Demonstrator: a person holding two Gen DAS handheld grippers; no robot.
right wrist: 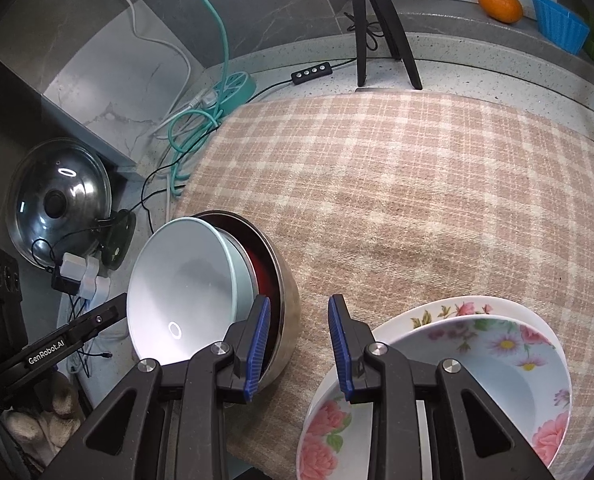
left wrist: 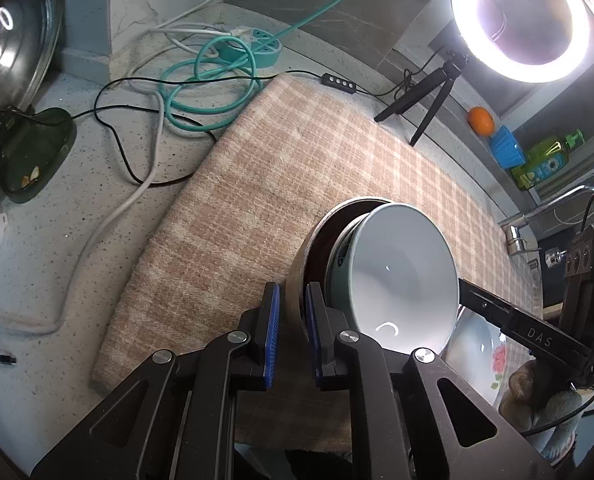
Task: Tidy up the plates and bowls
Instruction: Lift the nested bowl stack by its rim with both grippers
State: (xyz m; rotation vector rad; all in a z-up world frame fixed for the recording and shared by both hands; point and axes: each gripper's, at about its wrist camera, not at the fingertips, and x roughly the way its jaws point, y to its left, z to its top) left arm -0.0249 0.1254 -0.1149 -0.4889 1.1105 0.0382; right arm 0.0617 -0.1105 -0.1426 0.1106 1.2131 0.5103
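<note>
The pale bowl [left wrist: 401, 276] hides most of the red inside the steel bowl [left wrist: 297, 292]; the frame edge cuts off the floral plates [right wrist: 437, 400].

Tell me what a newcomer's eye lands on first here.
First, the tilted pale bowl leaning inside the steel bowl on the checked cloth, the left gripper straddling the steel rim. Then the flowered dishes at front right, and the glaring ring light behind.

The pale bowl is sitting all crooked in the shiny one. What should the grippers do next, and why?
Probably the right gripper, open beside it, should gently tip the pale bowl down flat. It leans tilted inside the steel bowl, whose wall the left gripper seems to pinch, so the stack should hold steady.
</note>
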